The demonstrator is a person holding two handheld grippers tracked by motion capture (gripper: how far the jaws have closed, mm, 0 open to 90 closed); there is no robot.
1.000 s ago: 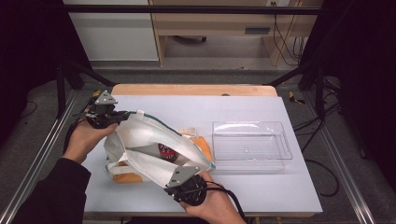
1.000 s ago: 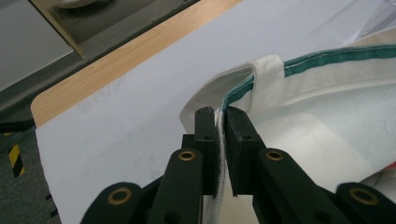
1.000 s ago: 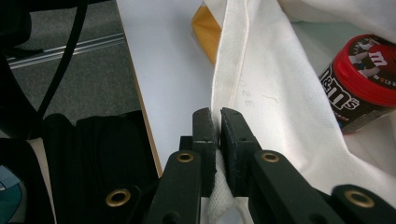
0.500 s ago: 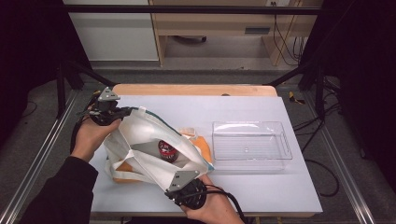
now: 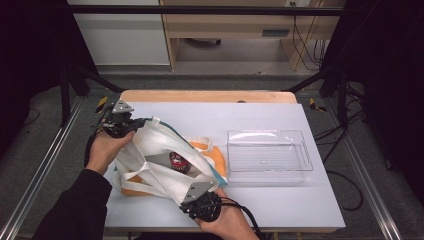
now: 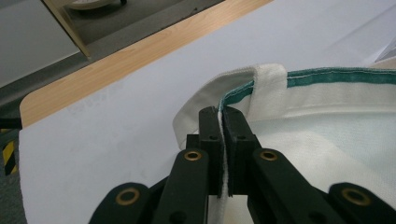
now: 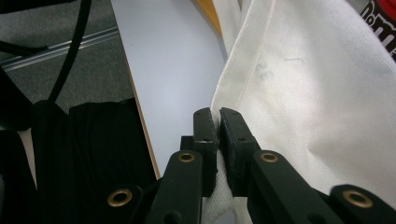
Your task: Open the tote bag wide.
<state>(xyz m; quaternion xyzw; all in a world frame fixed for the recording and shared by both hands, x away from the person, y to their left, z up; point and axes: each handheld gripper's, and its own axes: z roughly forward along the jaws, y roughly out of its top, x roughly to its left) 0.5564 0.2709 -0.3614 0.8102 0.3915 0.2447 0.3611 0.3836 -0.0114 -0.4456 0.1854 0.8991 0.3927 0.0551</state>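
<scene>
A white cloth tote bag (image 5: 160,145) with a green-trimmed rim is held spread open above the left part of the white table (image 5: 240,115). My left gripper (image 5: 131,123) is shut on the bag's rim at its far left, beside a handle strap (image 6: 268,86). My right gripper (image 5: 196,193) is shut on the bag's near edge (image 7: 317,93) close to the table's front. Inside the open mouth lies a dark can with a red label (image 5: 178,161). An orange cloth (image 5: 216,156) lies under the bag. The left gripper view shows the jaws (image 6: 219,114) pinching the fabric, as does the right gripper view (image 7: 215,115).
A clear plastic bin (image 5: 268,156) stands empty on the table to the right of the bag. A wooden strip (image 5: 210,96) runs along the table's far edge. Metal frame rails flank both sides. A dark sleeve (image 7: 84,154) hangs just off the front edge.
Both grippers have sunk a little with the bag, so it hangs lower over the table. The can inside has become plainer to see.
</scene>
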